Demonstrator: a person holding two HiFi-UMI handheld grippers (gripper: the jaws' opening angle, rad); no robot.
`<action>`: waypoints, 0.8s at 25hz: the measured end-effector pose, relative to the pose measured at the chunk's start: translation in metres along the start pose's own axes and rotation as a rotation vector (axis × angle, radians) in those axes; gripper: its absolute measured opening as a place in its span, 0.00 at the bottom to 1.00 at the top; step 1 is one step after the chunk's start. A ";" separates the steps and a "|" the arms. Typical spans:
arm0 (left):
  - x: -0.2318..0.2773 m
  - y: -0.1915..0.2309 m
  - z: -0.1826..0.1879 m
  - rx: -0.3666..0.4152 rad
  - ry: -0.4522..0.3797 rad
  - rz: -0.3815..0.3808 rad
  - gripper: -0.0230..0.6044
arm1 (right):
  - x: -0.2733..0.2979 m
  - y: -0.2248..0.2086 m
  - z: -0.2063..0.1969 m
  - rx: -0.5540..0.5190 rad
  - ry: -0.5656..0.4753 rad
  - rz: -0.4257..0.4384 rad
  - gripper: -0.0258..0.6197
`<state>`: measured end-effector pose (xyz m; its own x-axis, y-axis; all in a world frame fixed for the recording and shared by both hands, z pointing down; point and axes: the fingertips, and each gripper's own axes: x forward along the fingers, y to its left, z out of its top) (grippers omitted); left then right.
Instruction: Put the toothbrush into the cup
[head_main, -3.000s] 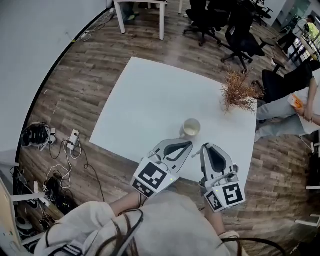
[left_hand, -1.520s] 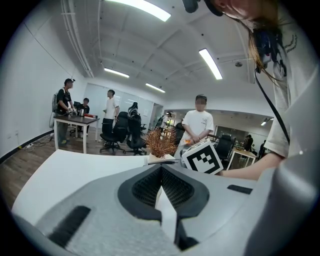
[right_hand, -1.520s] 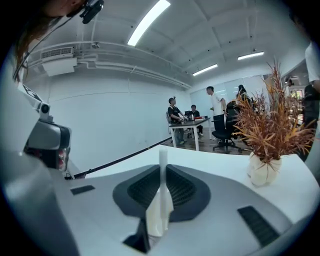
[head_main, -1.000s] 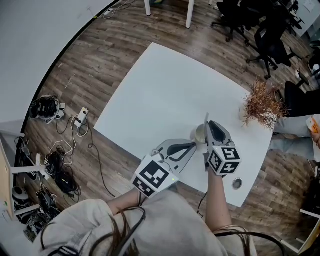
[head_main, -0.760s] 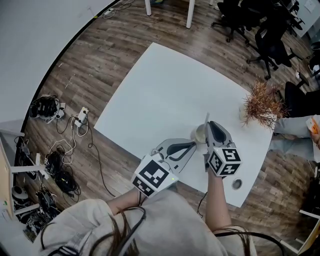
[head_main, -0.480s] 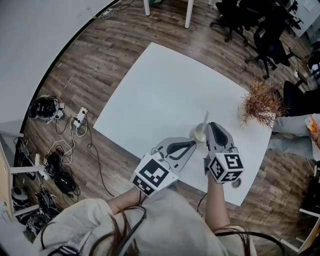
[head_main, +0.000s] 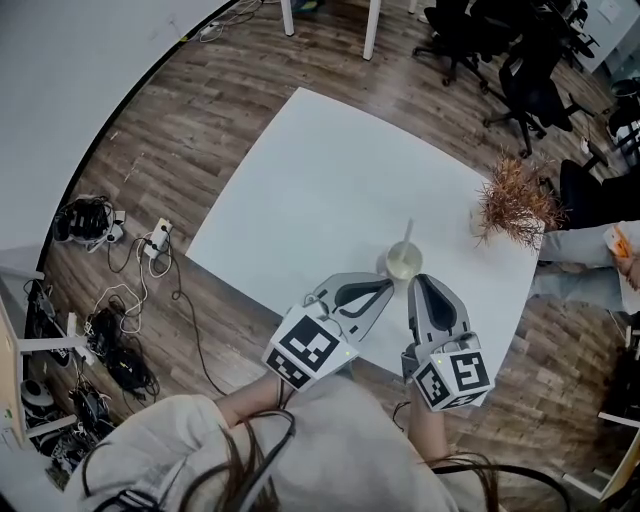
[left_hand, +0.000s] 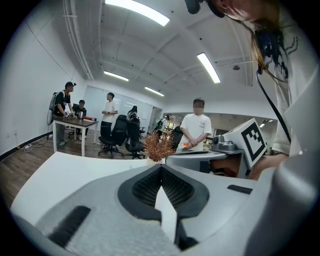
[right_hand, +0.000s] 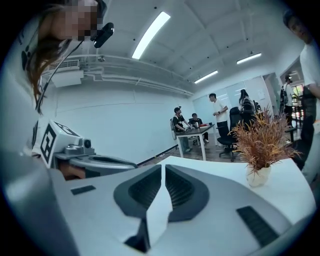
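Toothbrush (head_main: 407, 238) stood in the cup (head_main: 403, 264), its thin handle poking up and leaning on the rim. The cup sat on the white table (head_main: 300, 190), close to the edge nearest the person. To me the job looked done.

The left gripper (head_main: 380, 290) and the right gripper (head_main: 421, 284) hung over that near edge, side by side, both pointing at the cup. The right one was just beside it. I could not tell if its tip brushed the cup.

In the left gripper view the two jaws were pressed together with nothing between them. The right gripper view showed the same thing. I guessed they were shut and held low because they had nothing to carry.

The end of the toothbrush down inside the cup was hidden, so I could not say which end it was. Neither gripper view showed the cup at all, because each gripper's own grey body filled the bottom of the picture. A dry brown plant (head_main: 510, 198) stood near the table's right side, well apart from the cup. The grippers covered part of the table's near edge.
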<state>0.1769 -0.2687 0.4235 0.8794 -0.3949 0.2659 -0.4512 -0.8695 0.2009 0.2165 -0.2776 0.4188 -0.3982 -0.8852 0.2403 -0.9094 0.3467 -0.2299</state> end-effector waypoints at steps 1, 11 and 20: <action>-0.001 -0.001 0.000 0.001 -0.001 -0.001 0.04 | -0.004 0.005 0.002 -0.001 -0.006 0.003 0.10; -0.007 -0.011 0.004 0.018 -0.010 -0.015 0.04 | -0.032 0.038 0.006 -0.019 -0.020 0.009 0.07; -0.020 -0.022 0.003 0.028 -0.016 -0.015 0.04 | -0.042 0.045 0.009 -0.047 -0.030 0.006 0.07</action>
<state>0.1700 -0.2426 0.4114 0.8883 -0.3866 0.2480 -0.4341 -0.8831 0.1779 0.1931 -0.2279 0.3896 -0.4003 -0.8918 0.2110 -0.9120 0.3652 -0.1865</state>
